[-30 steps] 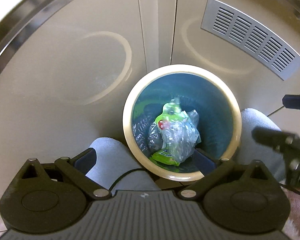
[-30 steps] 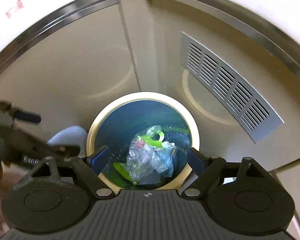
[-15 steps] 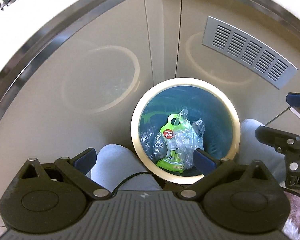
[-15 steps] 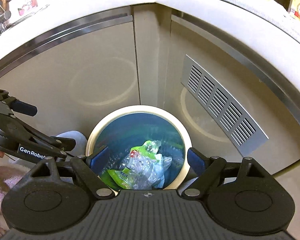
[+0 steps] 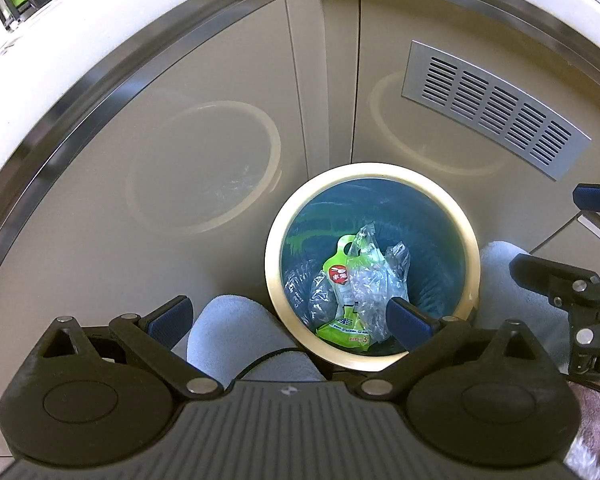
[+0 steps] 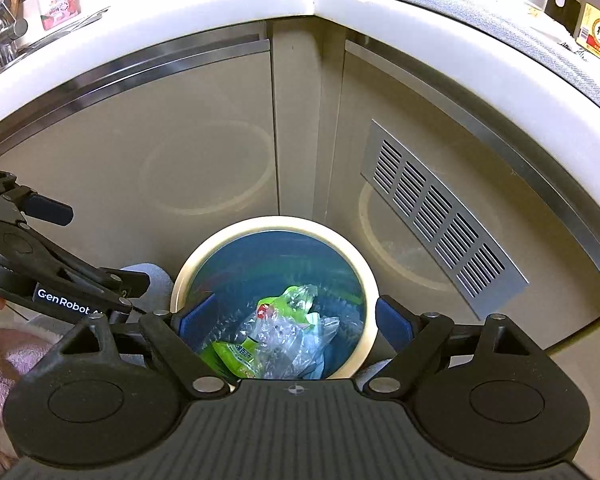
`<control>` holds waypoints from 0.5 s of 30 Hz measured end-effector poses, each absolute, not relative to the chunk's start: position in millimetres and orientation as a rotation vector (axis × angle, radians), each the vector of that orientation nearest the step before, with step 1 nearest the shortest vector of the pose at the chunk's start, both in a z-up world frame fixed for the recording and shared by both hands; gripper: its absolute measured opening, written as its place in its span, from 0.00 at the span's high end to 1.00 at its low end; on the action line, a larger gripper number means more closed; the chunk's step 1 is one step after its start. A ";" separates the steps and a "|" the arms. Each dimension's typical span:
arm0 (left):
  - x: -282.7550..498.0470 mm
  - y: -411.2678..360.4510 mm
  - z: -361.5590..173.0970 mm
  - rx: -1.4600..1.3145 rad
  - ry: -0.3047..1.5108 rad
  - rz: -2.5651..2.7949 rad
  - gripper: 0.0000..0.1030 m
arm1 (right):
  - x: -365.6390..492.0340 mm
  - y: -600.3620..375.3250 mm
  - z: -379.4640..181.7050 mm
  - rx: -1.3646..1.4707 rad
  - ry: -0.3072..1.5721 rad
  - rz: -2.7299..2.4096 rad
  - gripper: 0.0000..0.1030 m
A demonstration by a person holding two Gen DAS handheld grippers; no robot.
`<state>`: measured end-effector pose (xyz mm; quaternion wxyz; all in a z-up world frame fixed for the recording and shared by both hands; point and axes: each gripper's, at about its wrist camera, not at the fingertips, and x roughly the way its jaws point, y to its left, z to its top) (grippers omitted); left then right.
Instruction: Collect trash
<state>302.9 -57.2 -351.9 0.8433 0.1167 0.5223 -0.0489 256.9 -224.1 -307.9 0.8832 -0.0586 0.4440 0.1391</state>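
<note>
A round bin with a cream rim [image 5: 370, 170] and blue liner stands on the floor against the cabinet corner. Inside lie a green snack packet [image 5: 342, 280] and crumpled clear plastic wrappers [image 5: 374, 284]. My left gripper [image 5: 288, 318] hovers open above the bin's near-left edge, nothing between its blue pads. In the right wrist view the bin rim [image 6: 276, 224] and the trash [image 6: 280, 328] sit between the fingers of my right gripper [image 6: 296, 320], which is open and empty above the bin. Each gripper shows in the other's view: right gripper [image 5: 568, 236], left gripper [image 6: 90, 244].
Beige cabinet doors [image 5: 160, 184] and a metal vent grille [image 6: 440, 216] stand behind the bin. Two feet in pale grey socks [image 5: 236, 328] [image 5: 512, 276] flank the bin. A white countertop [image 6: 340, 4] above carries bottles, with a tap at the far left.
Both views have lifted and tilted upward, so the bin sits lower in frame and the countertop edge has come into sight. The trash in the bin has not moved.
</note>
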 end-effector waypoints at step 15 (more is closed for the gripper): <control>301.6 -57.3 -352.6 0.247 1.102 -0.100 0.00 | 259.5 -221.5 -311.1 -0.123 0.935 0.291 0.15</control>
